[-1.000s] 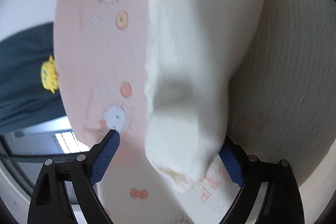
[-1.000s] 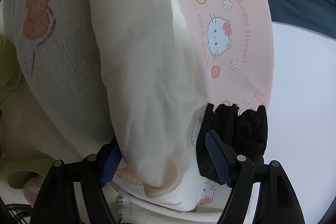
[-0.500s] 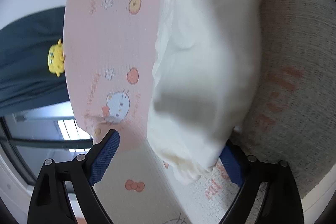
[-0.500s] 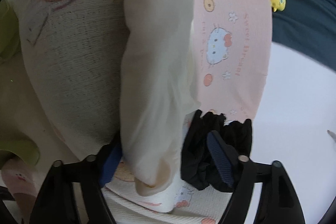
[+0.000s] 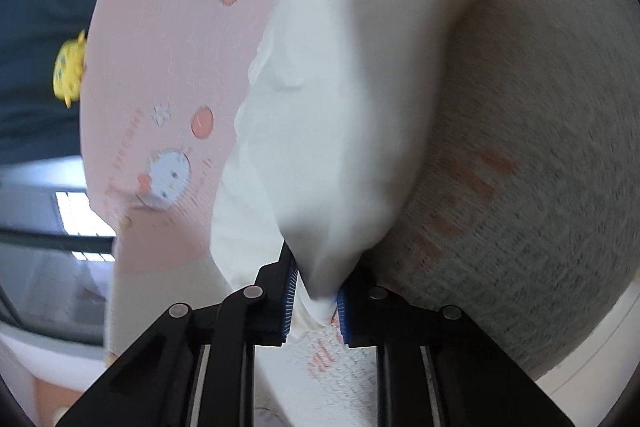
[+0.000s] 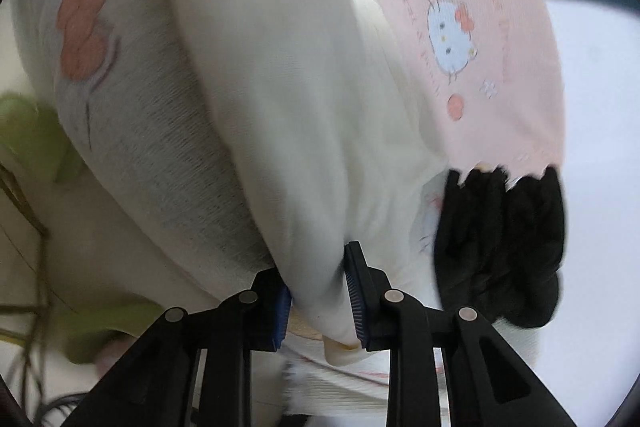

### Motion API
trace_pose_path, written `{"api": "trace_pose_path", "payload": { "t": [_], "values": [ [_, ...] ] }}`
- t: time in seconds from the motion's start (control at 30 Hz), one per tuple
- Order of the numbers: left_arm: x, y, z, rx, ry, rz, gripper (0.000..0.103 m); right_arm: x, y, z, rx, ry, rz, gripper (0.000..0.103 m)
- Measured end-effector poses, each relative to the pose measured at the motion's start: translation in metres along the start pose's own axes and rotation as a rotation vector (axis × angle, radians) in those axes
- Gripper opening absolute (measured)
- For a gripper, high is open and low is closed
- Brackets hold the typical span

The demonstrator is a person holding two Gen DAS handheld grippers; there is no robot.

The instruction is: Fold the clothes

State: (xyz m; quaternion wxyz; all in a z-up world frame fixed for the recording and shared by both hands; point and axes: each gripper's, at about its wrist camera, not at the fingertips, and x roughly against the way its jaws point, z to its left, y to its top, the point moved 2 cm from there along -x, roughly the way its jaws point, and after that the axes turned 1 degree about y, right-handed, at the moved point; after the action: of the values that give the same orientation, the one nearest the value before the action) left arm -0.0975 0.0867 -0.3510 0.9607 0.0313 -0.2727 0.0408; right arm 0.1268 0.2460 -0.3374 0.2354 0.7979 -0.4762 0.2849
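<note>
A white garment (image 5: 360, 87) lies in a long fold over a pink cat-print cloth (image 5: 172, 67) and a cream woven cloth with red print (image 5: 540, 167). My left gripper (image 5: 316, 297) is closing, and its blue pads pinch the near corner of the white garment. In the right wrist view the same white garment (image 6: 280, 87) runs down between the pads of my right gripper (image 6: 318, 303). Those jaws are closing too, and they squeeze the garment's other near end. The pink cloth (image 6: 480, 27) lies to its right.
A crumpled black garment (image 6: 504, 239) sits just right of my right gripper, on the pink cloth's edge. A dark blue garment (image 5: 36, 75) with a yellow figure (image 5: 70, 67) lies beyond. White tabletop (image 6: 592, 107) shows at the right, and blurred green objects (image 6: 32, 135) at the left.
Both grippers stood wide around the white garment's near edge; both have now closed onto it. The garment bunches up between the pads, and both views have rolled slightly.
</note>
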Motion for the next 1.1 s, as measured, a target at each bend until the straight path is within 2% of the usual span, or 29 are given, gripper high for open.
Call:
{"api": "trace_pose_path", "payload": {
  "t": [0.1,0.2,0.23,0.3,0.4,0.53,0.7,0.87,1.1],
  "values": [
    [-0.008,0.006,0.022,0.124,-0.096,0.05,0.013,-0.002,0.002,-0.021,-0.11,0.13,0.017,0.026],
    [-0.018,0.01,0.049,0.281,-0.258,0.115,0.014,-0.005,0.006,-0.047,-0.257,0.275,0.046,0.026],
    [-0.022,0.01,0.057,0.325,-0.312,0.135,0.014,-0.008,0.007,-0.06,-0.341,0.324,0.061,0.023],
    [-0.03,0.01,0.071,0.387,-0.407,0.163,0.014,-0.014,0.009,-0.08,-0.449,0.389,0.082,0.022],
    [-0.04,0.009,0.087,0.483,-0.521,0.201,0.014,-0.017,0.01,-0.096,-0.551,0.437,0.093,0.022],
    [-0.049,0.008,0.104,0.594,-0.614,0.237,0.014,-0.013,0.019,-0.105,-0.591,0.403,0.065,0.022],
    [-0.051,0.009,0.117,0.639,-0.648,0.261,0.014,-0.021,0.036,-0.14,-0.633,0.331,0.026,0.022],
    [-0.044,0.014,0.133,0.644,-0.591,0.213,0.015,-0.026,0.057,-0.146,-0.592,0.239,0.033,0.022],
    [-0.054,0.024,0.145,0.702,-0.575,0.193,0.019,-0.048,0.076,-0.169,-0.648,0.25,0.061,0.022]
  ]
}}
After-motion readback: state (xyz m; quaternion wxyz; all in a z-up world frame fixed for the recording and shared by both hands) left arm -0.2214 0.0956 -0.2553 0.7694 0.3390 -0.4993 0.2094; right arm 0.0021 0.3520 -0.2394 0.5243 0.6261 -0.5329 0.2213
